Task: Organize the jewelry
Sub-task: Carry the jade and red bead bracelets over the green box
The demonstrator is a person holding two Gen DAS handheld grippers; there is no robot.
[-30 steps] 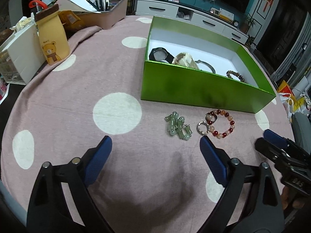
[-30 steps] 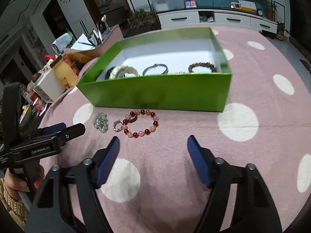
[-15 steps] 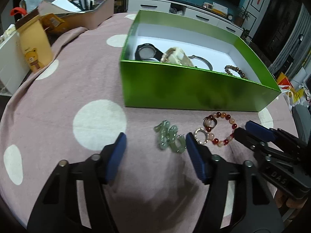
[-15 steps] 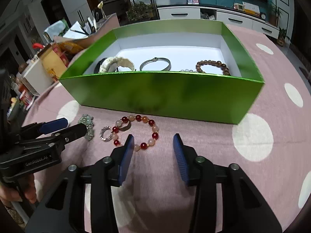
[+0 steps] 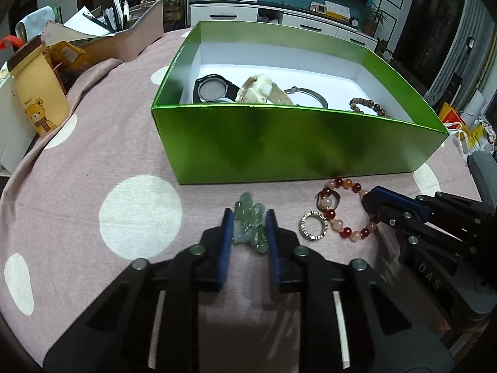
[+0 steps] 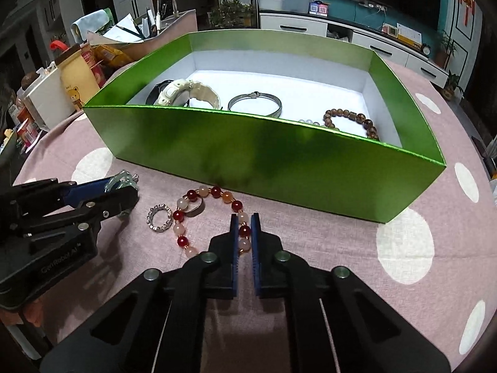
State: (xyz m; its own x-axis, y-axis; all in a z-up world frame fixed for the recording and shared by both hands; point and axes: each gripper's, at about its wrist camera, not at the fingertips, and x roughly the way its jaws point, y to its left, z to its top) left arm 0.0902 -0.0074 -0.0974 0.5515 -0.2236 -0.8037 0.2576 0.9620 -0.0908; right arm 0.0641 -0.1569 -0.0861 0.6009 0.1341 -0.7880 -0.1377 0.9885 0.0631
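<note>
A green box (image 5: 289, 143) (image 6: 254, 152) on the pink dotted cloth holds a black watch (image 5: 211, 88), a cream watch (image 6: 186, 91), a metal bangle (image 6: 254, 105) and a brown bead bracelet (image 6: 351, 118). In front of it lie a pale green bead bracelet (image 5: 250, 223), a silver ring (image 5: 313, 226) (image 6: 159, 217) and a red-and-peach bead bracelet (image 5: 341, 208) (image 6: 211, 214). My left gripper (image 5: 247, 217) is shut on the green bracelet on the cloth. My right gripper (image 6: 243, 222) is shut on the near side of the red-and-peach bracelet.
A bear-print paper bag (image 5: 40, 93), snack packets and a tray of pens and papers (image 5: 115, 31) stand at the table's far left. A white container (image 6: 46, 99) sits beside them. A TV cabinet (image 6: 341, 31) lies beyond the table.
Both grippers moved forward and down to the cloth and closed: the left around the green bracelet, the right around the red-and-peach bracelet.
</note>
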